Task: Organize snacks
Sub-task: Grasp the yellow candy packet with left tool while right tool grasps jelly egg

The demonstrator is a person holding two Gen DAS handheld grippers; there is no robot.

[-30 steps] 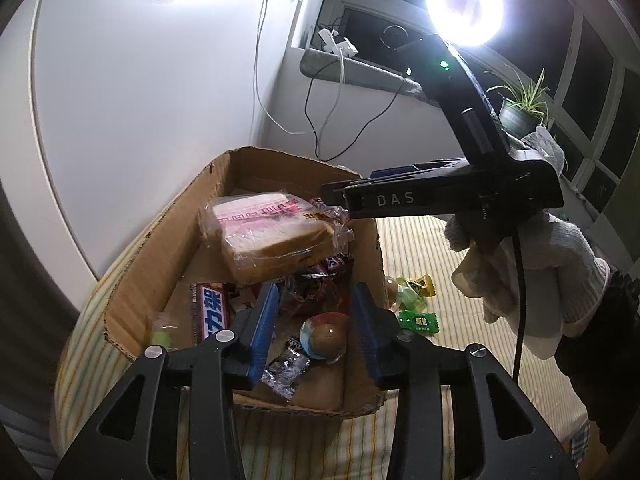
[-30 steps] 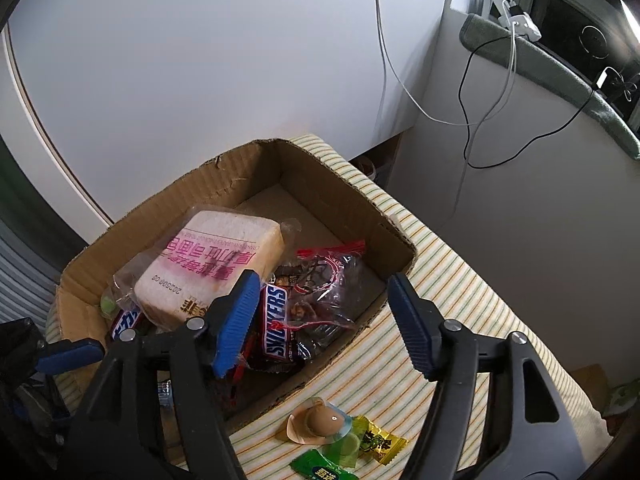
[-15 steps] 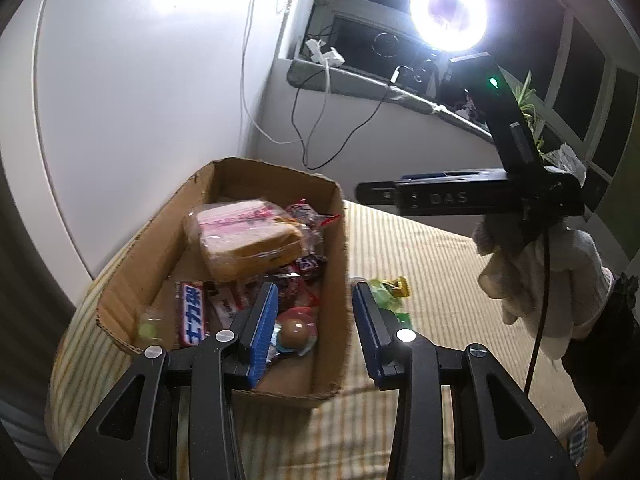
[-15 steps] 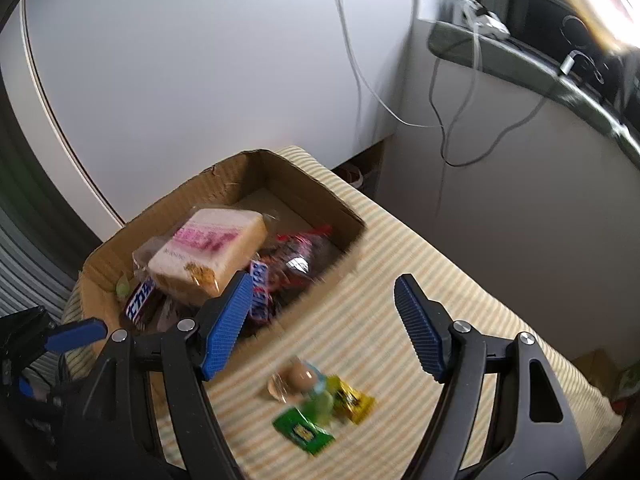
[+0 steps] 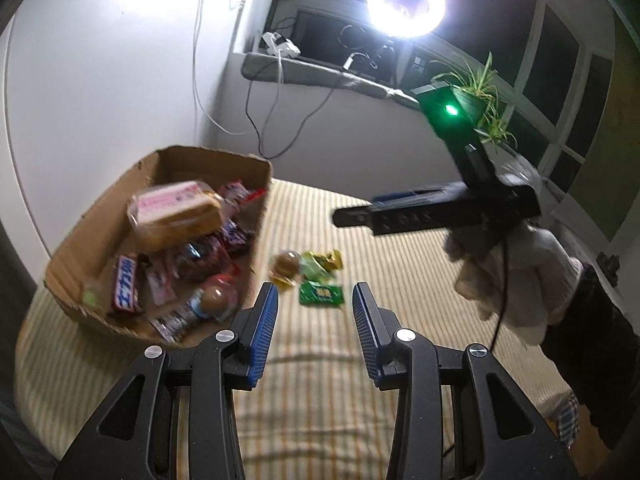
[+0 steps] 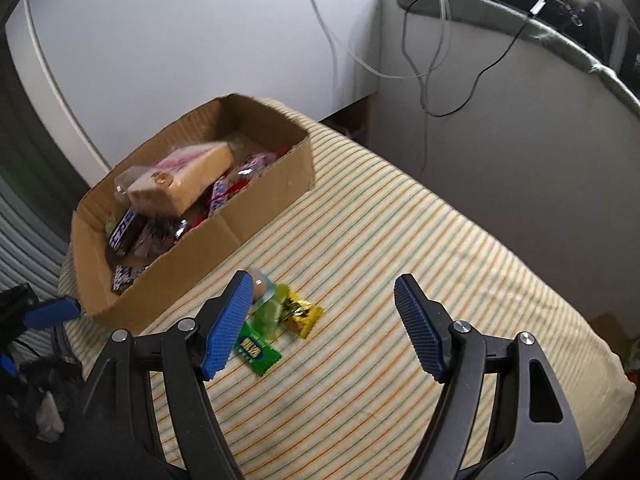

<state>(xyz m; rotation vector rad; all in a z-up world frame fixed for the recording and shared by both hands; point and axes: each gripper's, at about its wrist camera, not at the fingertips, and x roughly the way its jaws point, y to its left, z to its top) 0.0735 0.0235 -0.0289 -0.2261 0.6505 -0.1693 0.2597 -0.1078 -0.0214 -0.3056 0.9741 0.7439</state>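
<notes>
A cardboard box (image 5: 80, 240) (image 6: 256, 216) on the striped table holds a wrapped bread loaf (image 5: 176, 212) (image 6: 188, 176), chocolate bars (image 5: 126, 284) and an egg-shaped snack (image 5: 212, 300). Beside the box lie a brown egg snack (image 5: 284, 266) (image 6: 260, 286), a yellow packet (image 5: 330, 260) (image 6: 300, 312) and a green packet (image 5: 322, 294) (image 6: 256, 350). My left gripper (image 5: 314, 334) is open and empty, just short of these loose snacks. My right gripper (image 6: 320, 326) is open and empty above them; it also shows in the left wrist view (image 5: 356, 216).
The striped tablecloth (image 6: 400, 240) covers the table up to a white wall and a grey sill (image 6: 520, 32) with hanging cables. A bright ring light (image 5: 404, 0) and a potted plant (image 5: 480, 92) stand at the window.
Both grippers have pulled back from the box and swung right, over the loose snacks on the cloth. The egg snack seen by the left fingers now lies in the box.
</notes>
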